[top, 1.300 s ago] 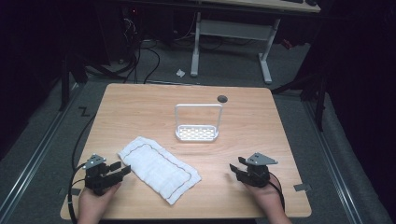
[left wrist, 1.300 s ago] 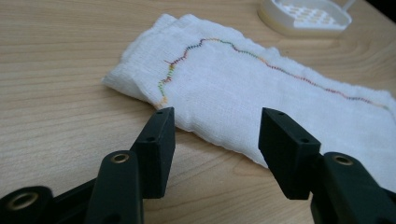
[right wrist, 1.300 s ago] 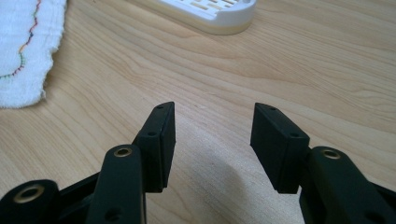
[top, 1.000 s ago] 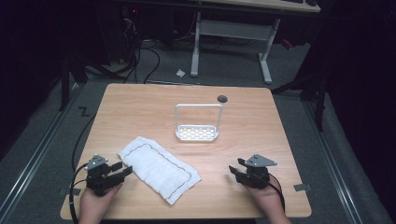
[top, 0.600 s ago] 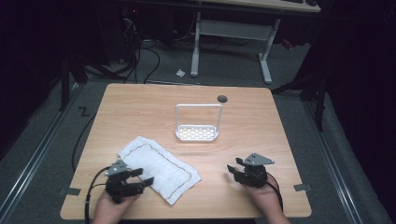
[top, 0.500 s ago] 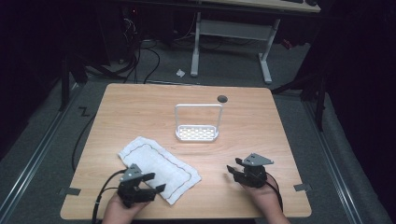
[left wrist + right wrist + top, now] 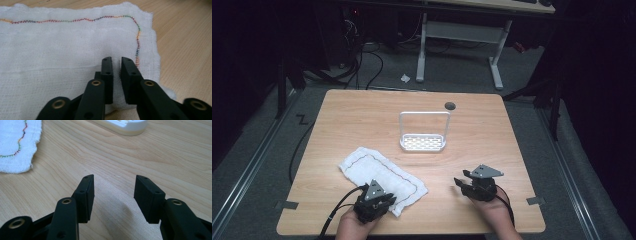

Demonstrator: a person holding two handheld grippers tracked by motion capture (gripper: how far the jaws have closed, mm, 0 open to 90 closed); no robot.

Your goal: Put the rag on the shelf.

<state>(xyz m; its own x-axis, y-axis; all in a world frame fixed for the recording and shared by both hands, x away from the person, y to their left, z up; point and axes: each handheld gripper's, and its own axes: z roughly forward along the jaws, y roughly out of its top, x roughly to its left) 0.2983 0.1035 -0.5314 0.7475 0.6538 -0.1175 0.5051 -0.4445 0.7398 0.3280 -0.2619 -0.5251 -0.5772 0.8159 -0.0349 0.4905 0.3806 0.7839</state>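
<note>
A white cloth (image 7: 377,172) with a coloured stitched border lies flat on the front left of the wooden table (image 7: 362,115). My left gripper (image 7: 385,200) sits on the cloth's near right corner. In the left gripper view, the left gripper (image 7: 116,61) has its jaws almost together, pinching a small pucker of the cloth (image 7: 62,45). My right gripper (image 7: 460,183) rests at the front right, apart from the cloth. In the right gripper view, the right gripper (image 7: 113,180) stands open over bare wood, with the cloth's edge (image 7: 15,142) at the upper left.
A small white rack (image 7: 423,142) with a tall wire handle stands mid-table, and its base (image 7: 125,126) is ahead of the right gripper. A dark round grommet (image 7: 450,105) sits near the far edge. Desk legs and cables lie on the floor beyond.
My left gripper moved right from the table's front left corner onto the cloth's near right corner and closed on it. The right gripper stayed put.
</note>
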